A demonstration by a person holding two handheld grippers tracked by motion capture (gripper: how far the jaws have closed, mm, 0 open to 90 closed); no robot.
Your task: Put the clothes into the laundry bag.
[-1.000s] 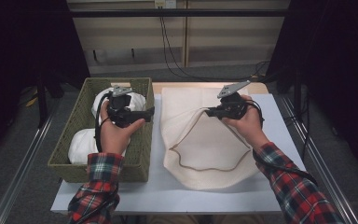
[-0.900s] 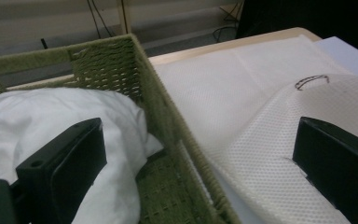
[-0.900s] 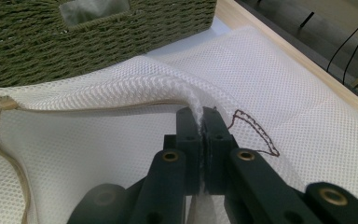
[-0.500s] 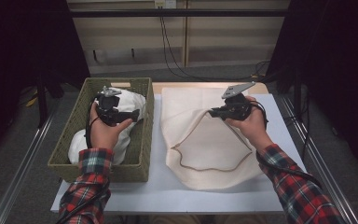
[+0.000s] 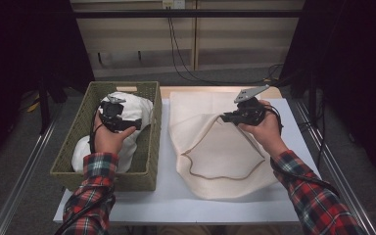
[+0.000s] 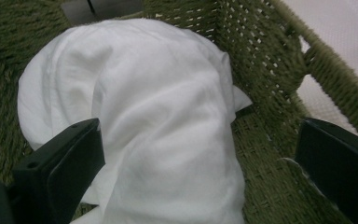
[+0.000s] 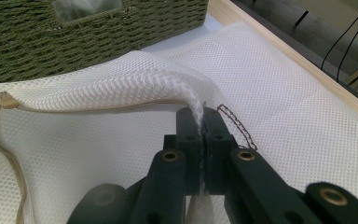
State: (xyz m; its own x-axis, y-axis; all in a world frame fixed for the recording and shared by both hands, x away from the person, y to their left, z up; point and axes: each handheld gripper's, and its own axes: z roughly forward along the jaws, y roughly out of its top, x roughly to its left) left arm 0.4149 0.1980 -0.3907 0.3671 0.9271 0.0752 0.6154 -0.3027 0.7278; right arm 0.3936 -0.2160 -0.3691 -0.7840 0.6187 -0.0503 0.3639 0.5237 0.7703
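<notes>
The left gripper [image 5: 127, 123] is released, its two black jaws standing wide apart on either side of a white cloth [image 6: 168, 126] inside the green woven basket [image 5: 152, 147]; in the left gripper view one jaw is just beside the cloth's left fold and the other is well apart from it, near the basket wall. The cloth is bunched into a rounded heap and lies along the basket from its far end to its near end. The right gripper [image 7: 199, 122] is clenched on the upper edge of a white mesh bag [image 5: 215, 147], and a pinch of the mesh is squeezed between its closed jaws and lifted a little, so the bag's mouth is open. A beige trim runs around this opening. The bag lies flat on the white tabletop [image 5: 166, 196], just to the right of the basket. The basket stands on the left part of the tabletop. Both forearms wear red plaid sleeves [image 5: 318, 196].
</notes>
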